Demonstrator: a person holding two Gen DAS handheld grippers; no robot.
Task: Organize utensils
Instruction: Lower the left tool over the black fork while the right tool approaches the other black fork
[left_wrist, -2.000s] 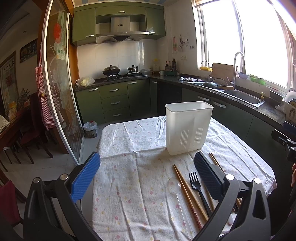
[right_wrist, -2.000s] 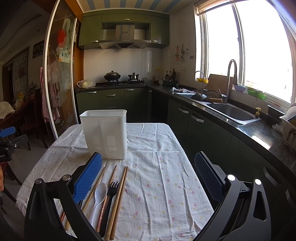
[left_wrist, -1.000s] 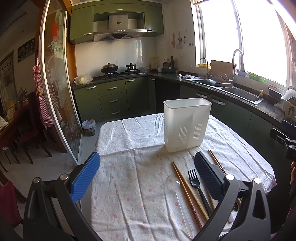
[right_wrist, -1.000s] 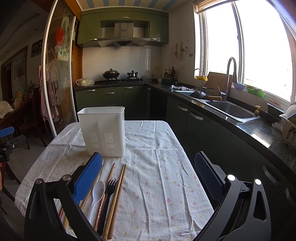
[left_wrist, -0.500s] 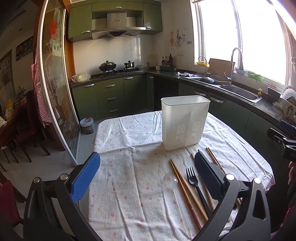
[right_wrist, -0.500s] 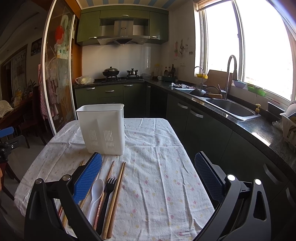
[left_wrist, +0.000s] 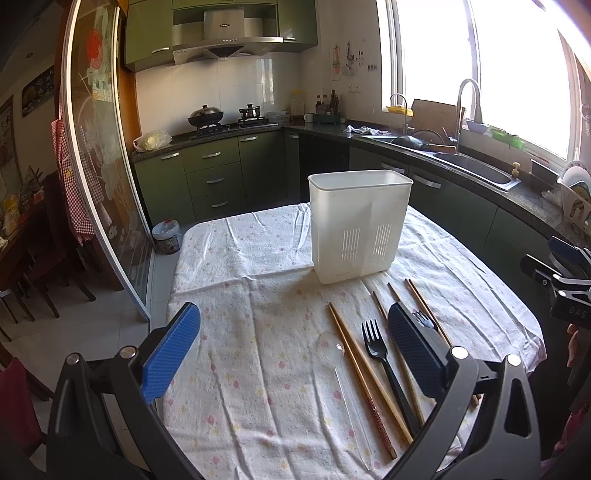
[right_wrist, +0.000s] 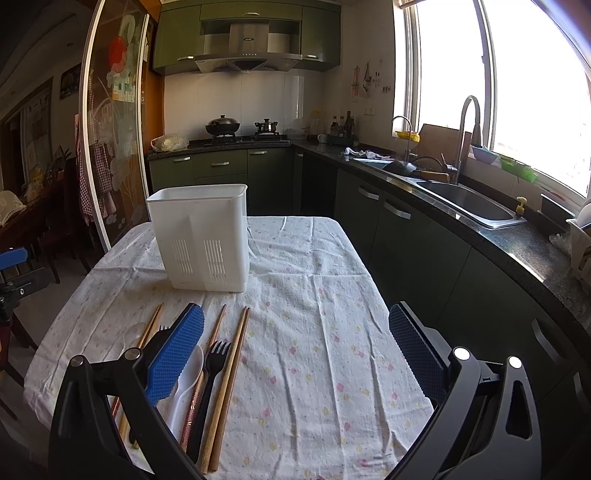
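A white slotted utensil holder (left_wrist: 358, 225) stands upright on the cloth-covered table (left_wrist: 240, 288); it also shows in the right wrist view (right_wrist: 201, 236). In front of it lie wooden chopsticks (left_wrist: 364, 373), a black fork (left_wrist: 380, 362), a clear spoon (left_wrist: 341, 373) and a second black fork (left_wrist: 424, 320). The right wrist view shows chopsticks (right_wrist: 227, 387), a black fork (right_wrist: 210, 380) and a white spoon (right_wrist: 188, 384). My left gripper (left_wrist: 293, 343) is open and empty above the table. My right gripper (right_wrist: 295, 343) is open and empty, right of the utensils.
Dark green cabinets and a counter with a sink (right_wrist: 469, 201) run along the right. A stove with pots (left_wrist: 221, 120) is at the back. A glass sliding door (left_wrist: 99, 177) and dining chairs are left. A small bin (left_wrist: 166, 236) stands beyond the table.
Both grippers have drifted slightly forward toward the holder, which looks a little larger and closer. Both stay open. The utensils have not moved.
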